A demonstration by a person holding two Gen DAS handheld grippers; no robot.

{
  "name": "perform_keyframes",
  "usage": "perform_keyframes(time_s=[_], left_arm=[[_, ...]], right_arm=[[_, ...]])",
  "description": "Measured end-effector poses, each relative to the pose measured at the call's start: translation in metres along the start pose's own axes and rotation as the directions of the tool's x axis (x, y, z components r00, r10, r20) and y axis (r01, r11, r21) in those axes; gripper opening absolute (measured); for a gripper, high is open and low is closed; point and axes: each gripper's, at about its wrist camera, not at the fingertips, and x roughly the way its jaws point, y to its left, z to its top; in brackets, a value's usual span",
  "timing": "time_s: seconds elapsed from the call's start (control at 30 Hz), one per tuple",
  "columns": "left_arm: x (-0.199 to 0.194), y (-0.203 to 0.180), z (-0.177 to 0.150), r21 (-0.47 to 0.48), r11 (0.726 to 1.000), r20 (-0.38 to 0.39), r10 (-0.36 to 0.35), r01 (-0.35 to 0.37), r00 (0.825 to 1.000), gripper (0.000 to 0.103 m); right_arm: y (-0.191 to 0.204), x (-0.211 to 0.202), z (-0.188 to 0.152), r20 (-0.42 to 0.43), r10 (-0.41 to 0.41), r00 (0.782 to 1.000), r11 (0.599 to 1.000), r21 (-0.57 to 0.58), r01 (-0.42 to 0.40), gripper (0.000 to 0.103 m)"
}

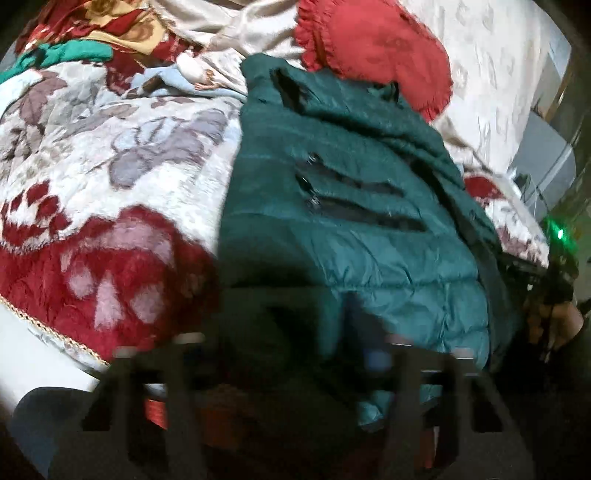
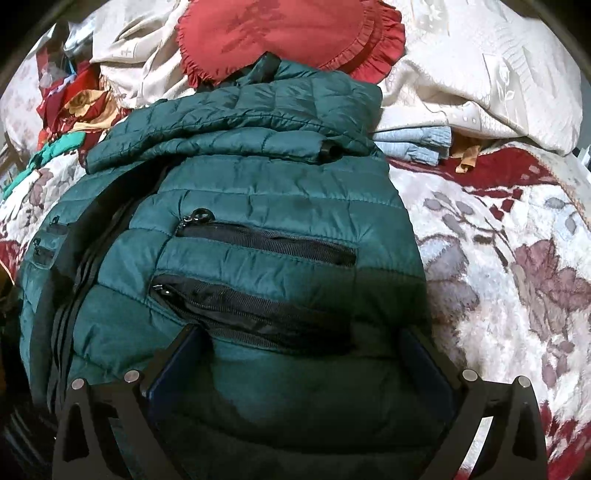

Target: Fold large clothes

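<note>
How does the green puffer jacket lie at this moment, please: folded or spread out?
Partly folded: the green puffer jacket has a sleeve laid across its chest, while its body lies flat on the floral blanket.

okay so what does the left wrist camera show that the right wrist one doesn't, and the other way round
Only the left wrist view shows the other tool with its green light at the jacket's far edge, and the left tongs, blurred, open over the jacket's near edge. Only the right wrist view shows the folded-over sleeve, a pale blue cloth and the right tongs, open, straddling the jacket's hem. Both show the green puffer jacket with its two zip pockets, the red ruffled cushion and the floral blanket.
</note>
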Motion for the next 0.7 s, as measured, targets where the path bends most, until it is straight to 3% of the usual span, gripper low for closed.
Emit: perform_keyframes(time_s=[0.13,0.2,0.23,0.3,0.43,0.5,0.6,0.67,0.7], left_arm=[[-0.007,0.007,0.001,-0.031,0.998,0.022,-0.061,0.062,0.998,0.031],[-0.007,0.008,0.000,-0.032,0.997,0.020,-0.067,0.068,0.998,0.031],[-0.005,0.010,0.001,-0.040,0.997,0.016,-0.068,0.069,0.998,0.036],[0.003,0.014,0.002,-0.082,0.993,-0.009,-0.081,0.080,0.997,0.046],[0.009,0.010,0.004,-0.099,0.992,-0.026,-0.078,0.075,0.997,0.053],[0.008,0.003,0.004,-0.070,0.996,-0.030,-0.050,0.048,0.998,0.053],[-0.002,-0.004,0.005,-0.024,1.000,0.017,-0.016,0.017,1.000,0.026],[-0.012,-0.005,0.005,-0.013,0.999,0.063,-0.037,0.038,0.997,0.021],[-0.016,-0.005,0.005,-0.009,0.999,0.080,-0.041,0.042,0.996,0.021]], right_arm=[[-0.003,-0.004,0.002,-0.011,0.015,1.000,1.000,-0.012,-0.016,0.102],[-0.011,-0.024,-0.001,0.057,0.013,0.998,1.000,0.004,-0.014,0.101],[-0.021,-0.039,-0.007,0.113,0.021,0.993,0.999,0.034,-0.025,0.101],[-0.041,-0.054,-0.020,0.139,0.046,0.989,0.993,0.103,-0.060,0.101],[-0.063,-0.059,-0.045,0.104,0.122,0.987,0.970,0.199,-0.141,0.101],[-0.063,-0.055,-0.055,0.074,0.115,0.991,0.972,0.196,-0.128,0.101],[-0.062,-0.043,-0.063,0.052,0.236,0.970,0.947,0.213,-0.241,0.101],[-0.056,-0.045,-0.060,0.070,0.272,0.960,0.943,0.178,-0.280,0.093],[-0.056,-0.050,-0.060,0.110,0.329,0.938,0.922,0.175,-0.344,0.085]])
